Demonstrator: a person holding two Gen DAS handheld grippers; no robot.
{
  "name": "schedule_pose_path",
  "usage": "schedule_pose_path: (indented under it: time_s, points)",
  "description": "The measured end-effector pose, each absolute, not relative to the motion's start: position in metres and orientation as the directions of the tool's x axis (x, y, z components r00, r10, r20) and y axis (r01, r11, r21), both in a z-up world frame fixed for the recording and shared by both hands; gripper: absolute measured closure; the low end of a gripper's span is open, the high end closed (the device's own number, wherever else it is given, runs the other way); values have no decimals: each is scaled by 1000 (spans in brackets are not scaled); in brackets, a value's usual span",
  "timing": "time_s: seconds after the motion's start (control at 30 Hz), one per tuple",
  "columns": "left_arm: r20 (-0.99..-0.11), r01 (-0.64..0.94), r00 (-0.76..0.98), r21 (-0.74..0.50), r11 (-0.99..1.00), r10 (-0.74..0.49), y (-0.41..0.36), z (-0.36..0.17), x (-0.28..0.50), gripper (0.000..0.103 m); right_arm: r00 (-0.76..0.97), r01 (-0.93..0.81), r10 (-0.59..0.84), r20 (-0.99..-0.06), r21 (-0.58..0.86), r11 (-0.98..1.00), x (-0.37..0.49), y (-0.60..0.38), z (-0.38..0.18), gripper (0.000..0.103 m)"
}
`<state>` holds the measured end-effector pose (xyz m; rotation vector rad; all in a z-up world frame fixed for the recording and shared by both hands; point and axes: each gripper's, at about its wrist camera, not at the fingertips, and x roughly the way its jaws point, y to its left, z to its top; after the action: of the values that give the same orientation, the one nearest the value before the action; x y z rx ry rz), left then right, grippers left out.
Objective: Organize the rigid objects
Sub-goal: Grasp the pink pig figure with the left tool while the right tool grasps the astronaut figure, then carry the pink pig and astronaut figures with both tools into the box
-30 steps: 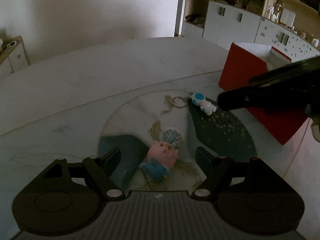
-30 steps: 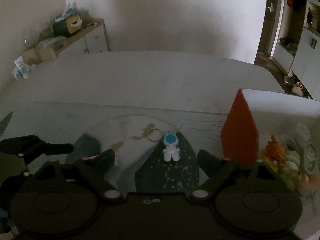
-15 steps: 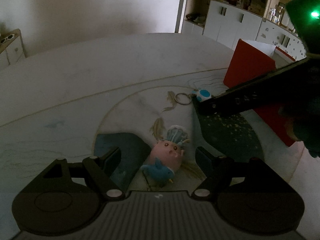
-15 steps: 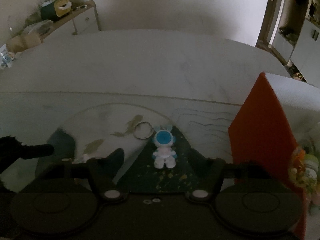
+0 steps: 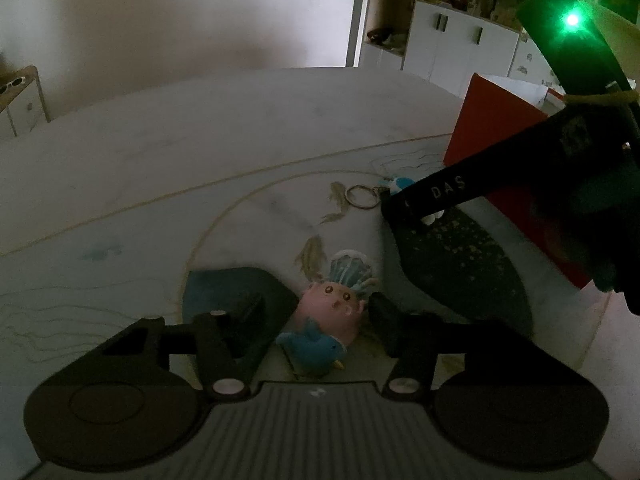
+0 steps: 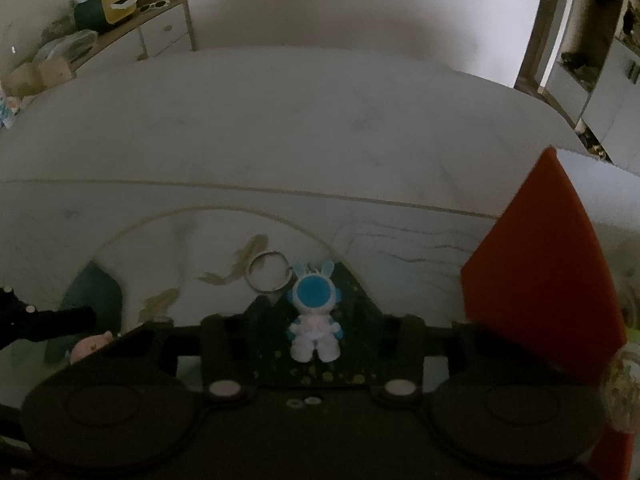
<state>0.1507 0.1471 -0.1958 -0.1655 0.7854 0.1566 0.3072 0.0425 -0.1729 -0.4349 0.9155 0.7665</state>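
A pink round figurine with a blue fish (image 5: pixel 332 314) lies on the table mat between the fingers of my left gripper (image 5: pixel 316 308). Its jaws are closing, and a gap still shows on the figurine's left side. A small white astronaut keychain with a blue face (image 6: pixel 314 320) and its metal ring (image 6: pixel 269 276) lie between the fingers of my right gripper (image 6: pixel 320 314). Those jaws are closing too, with the pads still apart from it. From the left wrist, the right gripper's finger (image 5: pixel 440 196) covers most of the astronaut (image 5: pixel 402 183).
A red open box (image 6: pixel 536 280) stands right of the astronaut, also seen as the red box (image 5: pixel 500 148), with colourful toys (image 6: pixel 624 376) inside. The left gripper's finger (image 6: pixel 60 320) and the pink figurine (image 6: pixel 90 346) show at the left. Low cabinet far left, shelves far right.
Both grippers' jaws have narrowed around their toys. The right gripper came down and forward until the astronaut sat between its fingers. The left gripper stayed over the pink figurine.
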Motion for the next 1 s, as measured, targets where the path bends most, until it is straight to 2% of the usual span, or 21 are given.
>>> schedule_pose_path:
  time_s: [0.13,0.23,0.3,1.0]
  points:
    - [-712,-196,697,-82,977,80,145,-196,150,53,386,-767,405,-829,-44,640,303,45,-173,69]
    - [-713,-186,697,-76,980,78,140,-196,150,62,392,-780,406,-826,-65,622,298,48,-173,76]
    - [-715,-184,695,-75,980,76,139,-196,151,66,393,-780,406,-825,-65,623,296,49,-174,76]
    - [-732,-231,676,-101,968,85,131,-177,144,67,419,-764,469,-777,-23,645,271,13,-128,76]
